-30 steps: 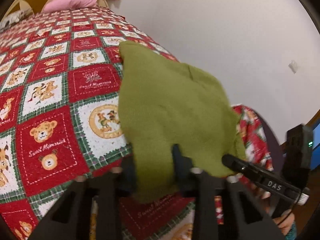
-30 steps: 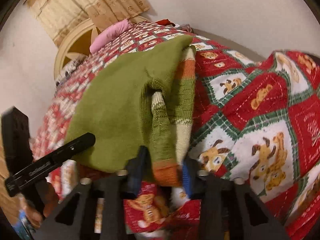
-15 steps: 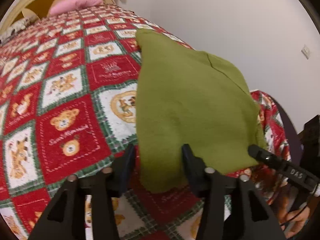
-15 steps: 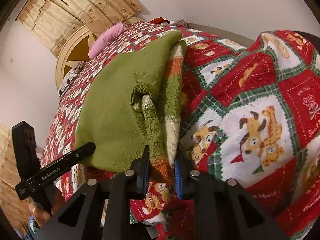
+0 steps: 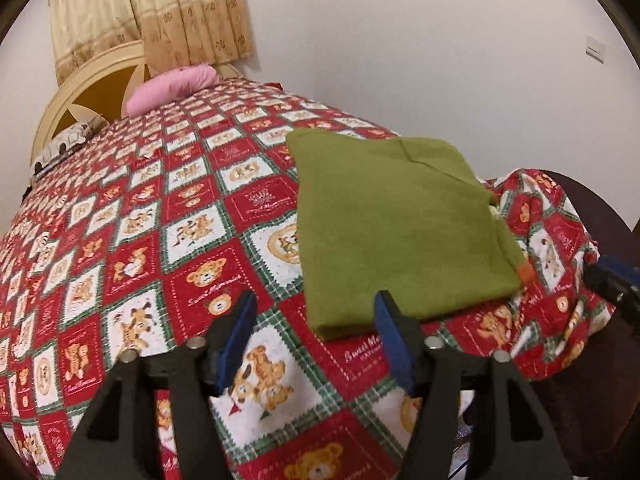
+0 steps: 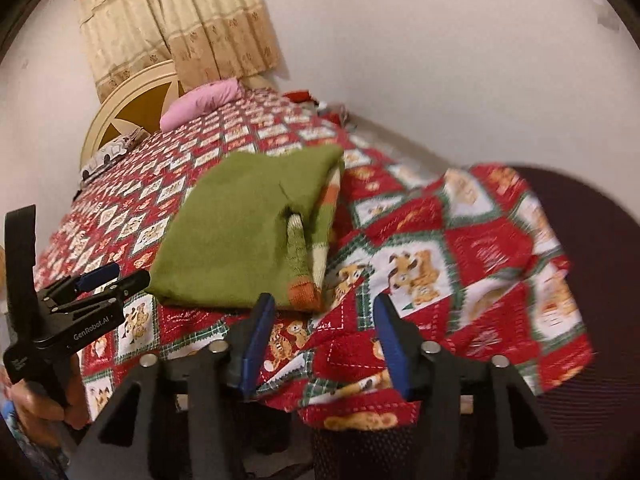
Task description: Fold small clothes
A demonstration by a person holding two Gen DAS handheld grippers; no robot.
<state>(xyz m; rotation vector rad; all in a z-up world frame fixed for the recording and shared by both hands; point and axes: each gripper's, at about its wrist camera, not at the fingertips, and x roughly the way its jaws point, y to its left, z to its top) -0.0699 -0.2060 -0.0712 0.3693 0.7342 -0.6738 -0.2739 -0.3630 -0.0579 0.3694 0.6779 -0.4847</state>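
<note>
With our left gripper [image 5: 314, 334] and right gripper [image 6: 320, 330] both spread wide and holding nothing, we hover just short of the folded sweater [image 5: 396, 232] lying near the quilt's [image 5: 168, 216] edge on the bed. Its striped sleeve [image 6: 298, 256] pokes out; snagging it, we judge, would undo the fold. Beyond lies a pillow [image 5: 172, 90].

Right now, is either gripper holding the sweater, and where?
Neither. The left gripper and right gripper are open, clear of the green sweater on the quilt.
</note>
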